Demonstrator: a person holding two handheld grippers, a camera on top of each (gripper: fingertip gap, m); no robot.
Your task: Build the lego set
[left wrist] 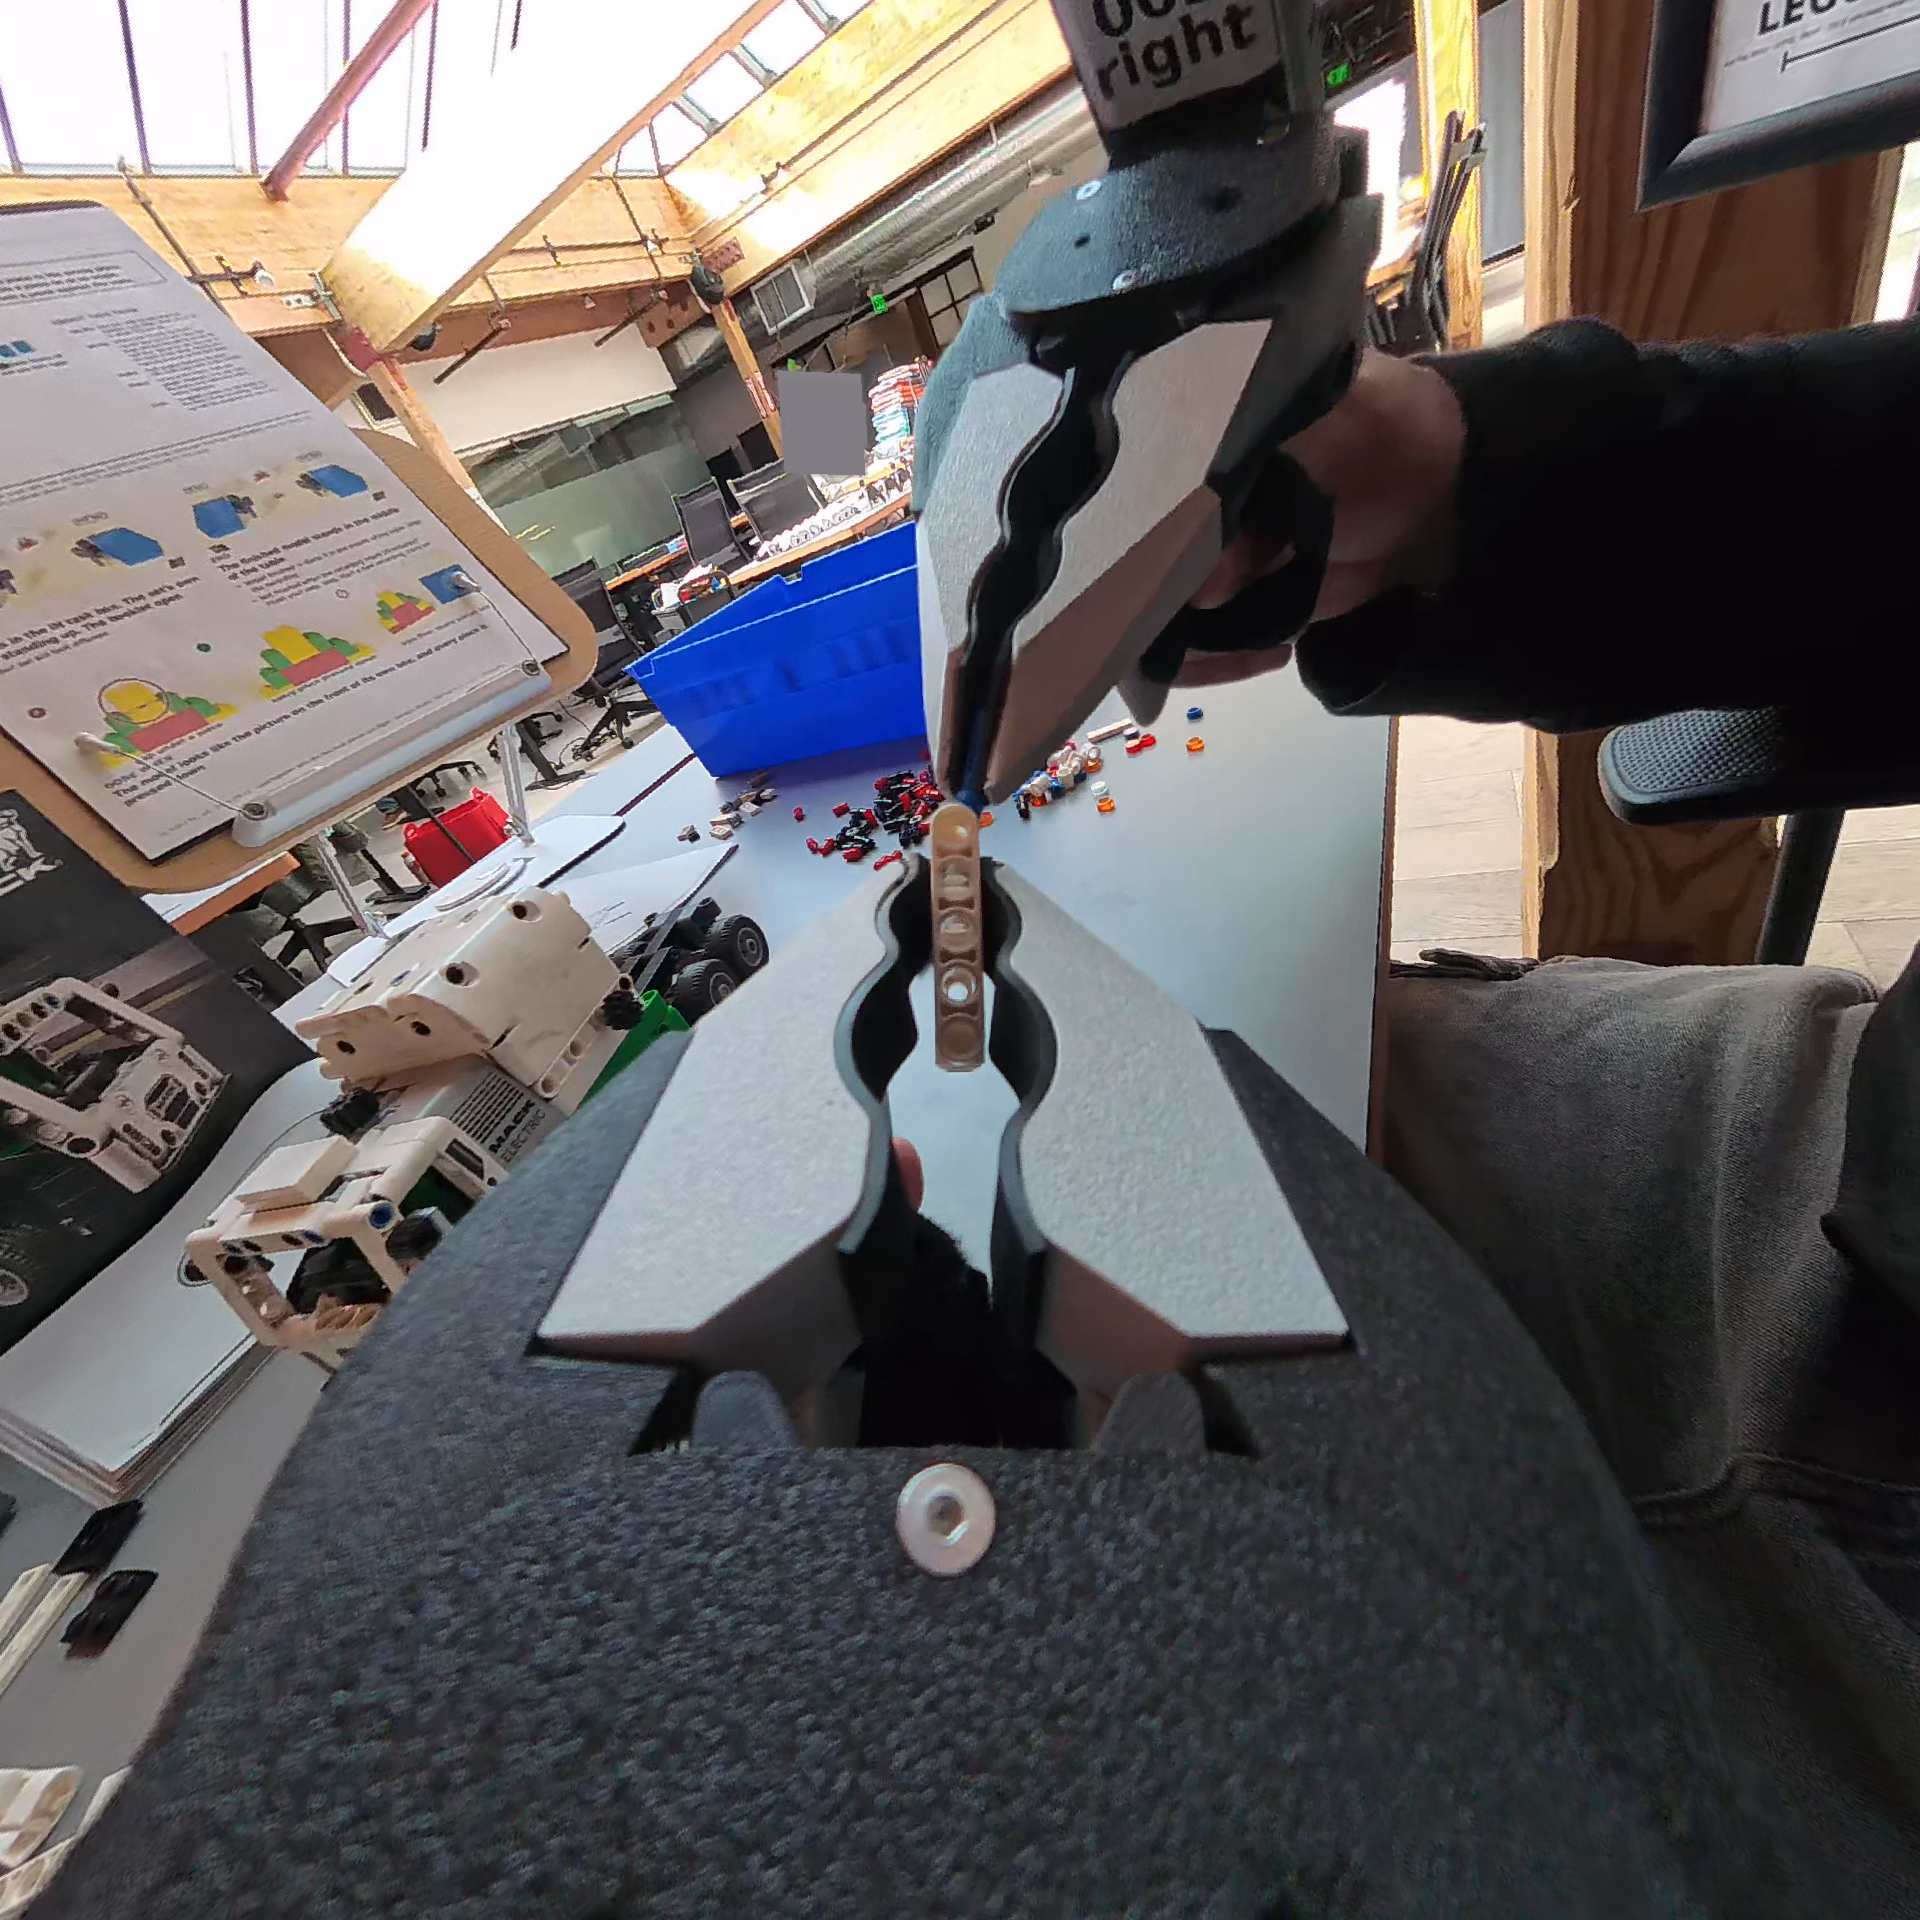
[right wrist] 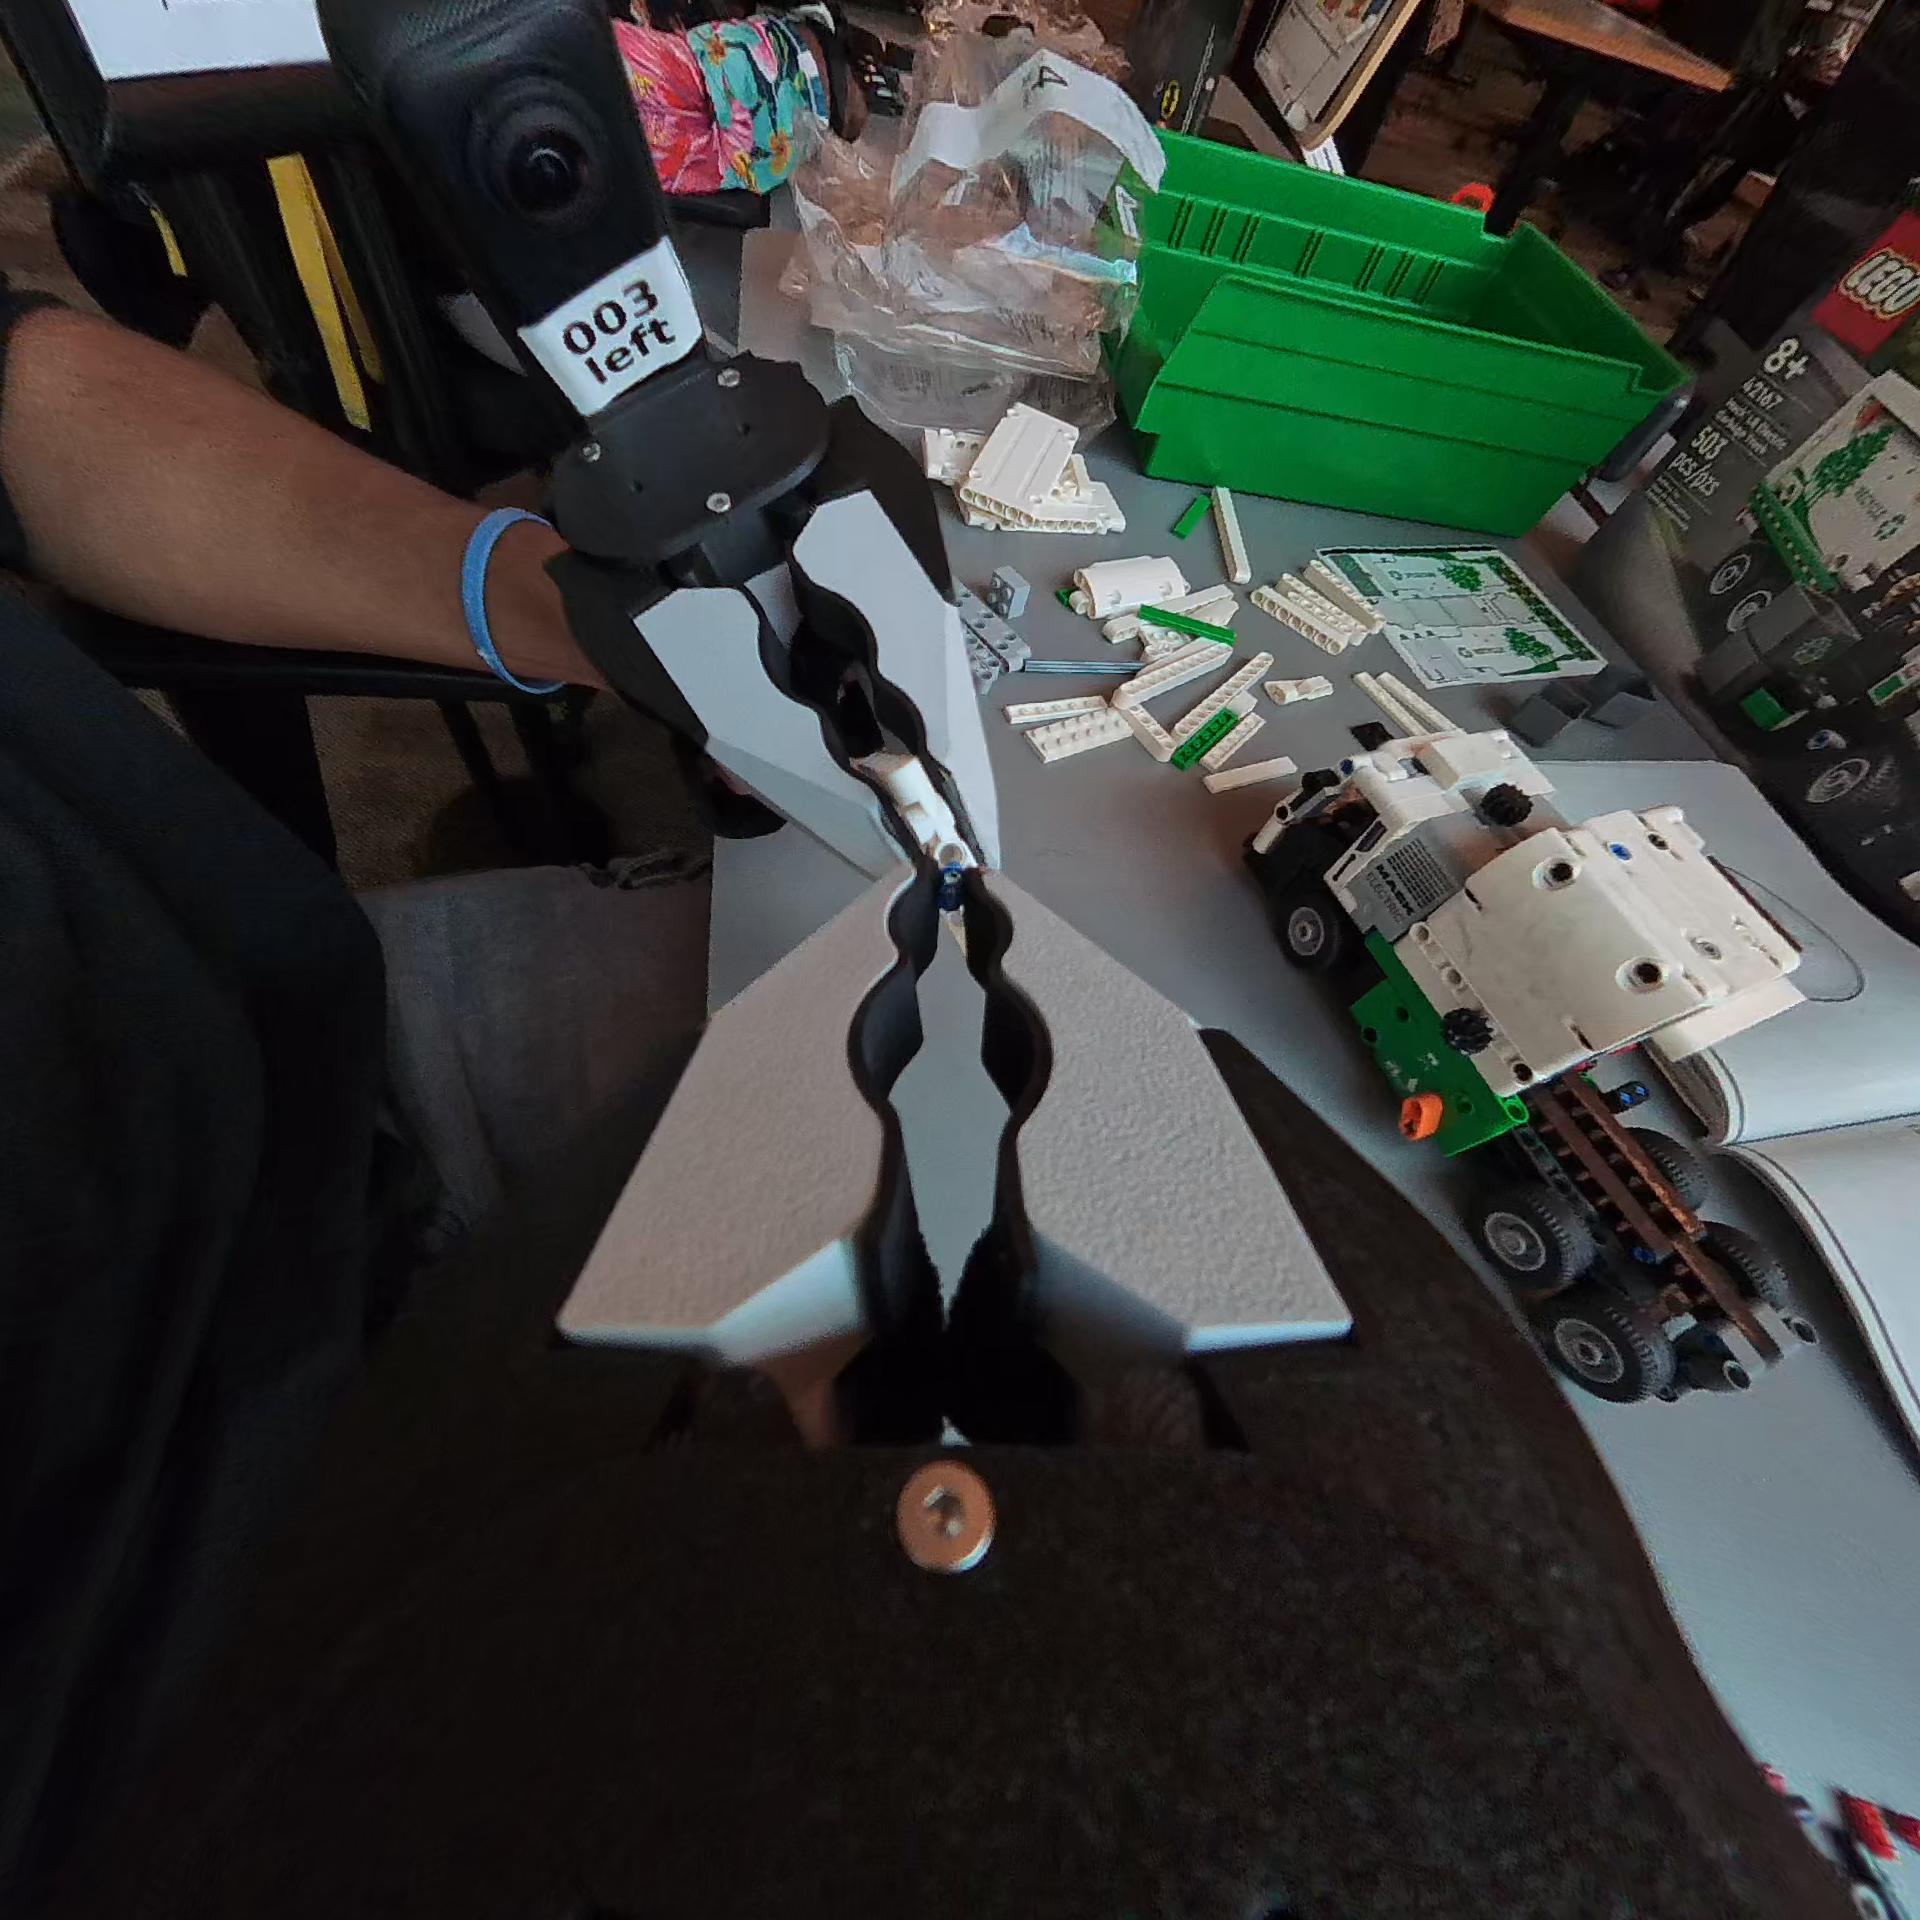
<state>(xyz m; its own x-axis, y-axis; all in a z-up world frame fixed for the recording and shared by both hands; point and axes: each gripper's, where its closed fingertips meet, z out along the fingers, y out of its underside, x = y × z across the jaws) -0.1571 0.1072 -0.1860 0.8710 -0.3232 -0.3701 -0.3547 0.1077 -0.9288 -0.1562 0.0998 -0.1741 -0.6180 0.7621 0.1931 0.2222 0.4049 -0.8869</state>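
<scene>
My left gripper [left wrist: 954, 868] is shut on a white beam with holes [left wrist: 954, 935], held upright above the table edge. My right gripper [left wrist: 961, 790] comes down from above, shut on a small blue pin [left wrist: 968, 798] whose tip meets the beam's top end. In the right wrist view, my right gripper [right wrist: 951, 891] holds the blue pin [right wrist: 950, 889] against the white beam [right wrist: 920, 805] in the left gripper [right wrist: 940, 847]. The half-built white and green truck [right wrist: 1507, 956] stands on the table to the right; it also shows in the left wrist view [left wrist: 468, 1029].
A blue bin [left wrist: 800, 665] and scattered small red, black and orange parts [left wrist: 894, 810] lie beyond the grippers. A green bin [right wrist: 1371, 353], plastic bags [right wrist: 966, 229], loose white beams [right wrist: 1174, 675], a sticker sheet [right wrist: 1455, 613], the set's box [right wrist: 1818, 582] and an open booklet [right wrist: 1829, 1060] surround the truck. An instruction stand [left wrist: 208, 540] is at left. Less than 4 cm separates the two grippers' tips.
</scene>
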